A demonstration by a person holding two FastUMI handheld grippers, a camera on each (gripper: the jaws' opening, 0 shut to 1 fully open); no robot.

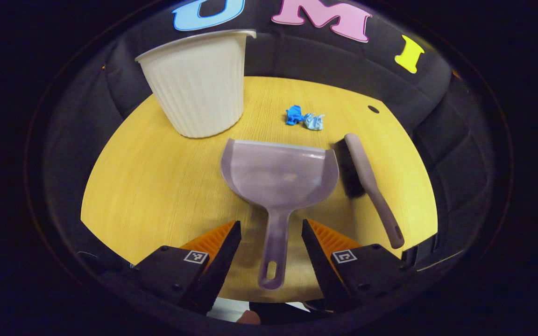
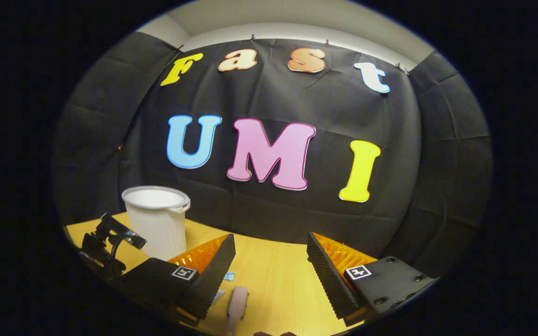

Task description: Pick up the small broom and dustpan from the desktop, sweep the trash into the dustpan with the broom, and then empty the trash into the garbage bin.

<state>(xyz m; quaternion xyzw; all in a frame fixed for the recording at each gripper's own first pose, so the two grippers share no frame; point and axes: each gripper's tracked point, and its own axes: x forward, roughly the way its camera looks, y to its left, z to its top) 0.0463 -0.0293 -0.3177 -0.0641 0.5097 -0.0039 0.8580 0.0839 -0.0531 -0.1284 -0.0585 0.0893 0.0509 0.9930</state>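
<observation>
nothing of the task is judged to be done yet; every step is left. in the left gripper view, going left to right, the white bin (image 1: pixel 199 84) is seen standing upright at the back left of the yellow bench (image 1: pixel 157 186), with nothing visibly tipped into it. just beside it toward the middle, the dustpan (image 1: pixel 278 175) lies flat on the bench, its pan empty and its handle pointing back between the fingers of the left tool (image 1: pixel 271 242), which is spread wide and not touching the handle. beyond the pan's front edge, two crumpled blue scraps (image 1: pixel 304 119) are left unswept, close together. to the right, the broom (image 1: pixel 367 182) lies on the bench just beside the pan, untouched.

in the right gripper view, the right tool (image 2: pixel 271 261) is also held spread apart, gripping nothing, well above the bench, with the broom's handle end (image 2: pixel 237 303) seen below it. grasping of the dustpan appears to be the step in hand; the broom pickup, sweeping and emptying remain.
</observation>
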